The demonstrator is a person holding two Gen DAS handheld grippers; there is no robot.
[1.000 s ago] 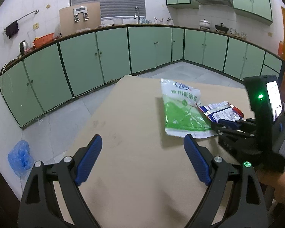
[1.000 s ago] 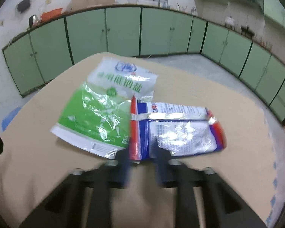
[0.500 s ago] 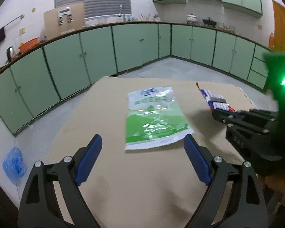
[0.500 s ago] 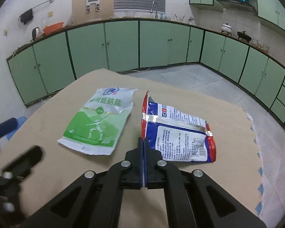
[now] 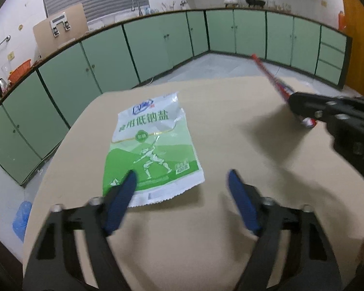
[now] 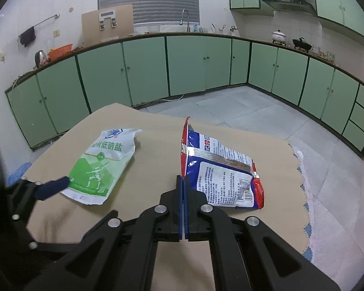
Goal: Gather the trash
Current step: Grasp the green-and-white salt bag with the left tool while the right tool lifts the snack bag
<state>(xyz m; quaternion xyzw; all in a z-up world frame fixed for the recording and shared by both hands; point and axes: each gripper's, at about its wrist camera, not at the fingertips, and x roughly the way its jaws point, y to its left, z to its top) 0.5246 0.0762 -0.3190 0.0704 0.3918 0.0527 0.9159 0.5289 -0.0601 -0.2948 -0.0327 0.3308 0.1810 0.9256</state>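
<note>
Blue-red wrapper (image 6: 220, 169) edge hidden inside right claw (image 6: 183, 181); left claw (image 5: 182, 184) blurred.

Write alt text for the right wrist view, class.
The right tongs, shut, pinch the edge of a crinkled blue, white and red foil wrapper lifted above a tan tabletop. A flat green-and-white plastic bag lies to its left.
</note>
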